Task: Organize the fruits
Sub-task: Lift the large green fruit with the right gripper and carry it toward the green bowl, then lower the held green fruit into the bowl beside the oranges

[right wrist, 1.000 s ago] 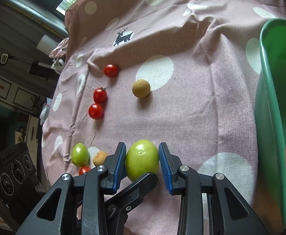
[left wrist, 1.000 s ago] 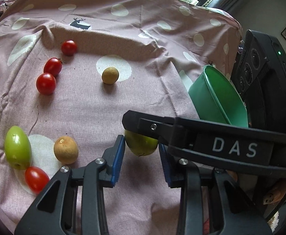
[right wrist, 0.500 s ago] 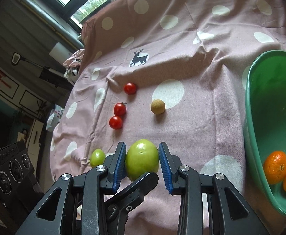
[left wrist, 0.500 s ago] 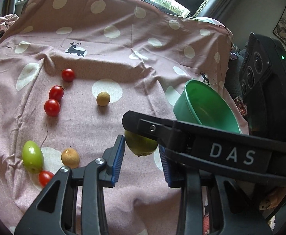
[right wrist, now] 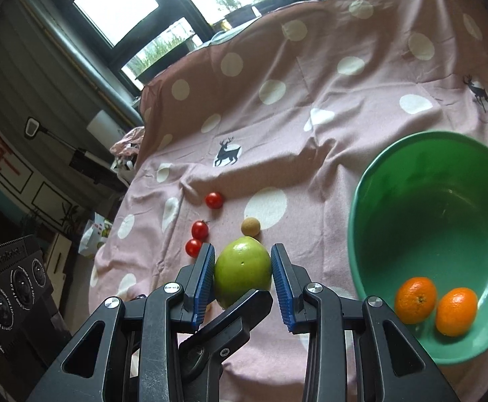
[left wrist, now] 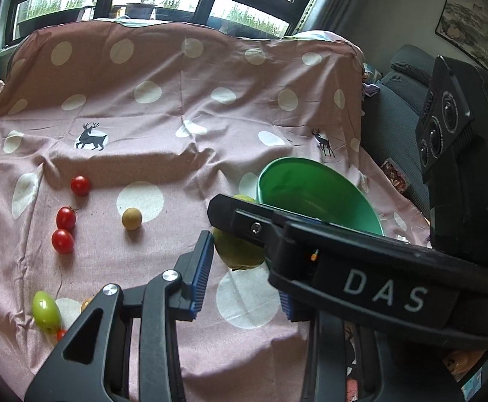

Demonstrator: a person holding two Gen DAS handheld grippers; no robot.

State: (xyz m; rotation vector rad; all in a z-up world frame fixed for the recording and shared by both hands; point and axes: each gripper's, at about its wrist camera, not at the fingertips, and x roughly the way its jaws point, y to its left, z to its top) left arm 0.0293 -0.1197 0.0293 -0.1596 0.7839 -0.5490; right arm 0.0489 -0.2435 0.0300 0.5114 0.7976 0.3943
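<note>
A large green fruit [right wrist: 242, 271] hangs above the cloth, pressed between the blue pads of my right gripper [right wrist: 243, 251]. My left gripper [left wrist: 240, 248] grips the same green fruit [left wrist: 237, 251] from another side; its right pad is hidden behind the right gripper's finger [left wrist: 260, 227]. One left finger [right wrist: 230, 318] shows under the fruit. The green bowl [right wrist: 354, 221] to the right holds two oranges [right wrist: 415, 299]. On the cloth lie three cherry tomatoes [left wrist: 66, 217], a tan round fruit [left wrist: 132, 218] and a small green fruit [left wrist: 46, 311].
A pink polka-dot cloth [left wrist: 183, 127] covers the table, with windows behind its far edge. A grey chair [left wrist: 404, 77] stands at the right. Another tomato [left wrist: 60, 335] and a tan fruit [left wrist: 86, 305] peek out beside the left finger. The bowl [left wrist: 311, 194] sits near the cloth's right edge.
Both grippers have risen together with the green fruit between them. The cloth and loose fruits look smaller and farther, and the bowl with its oranges has come into fuller view.
</note>
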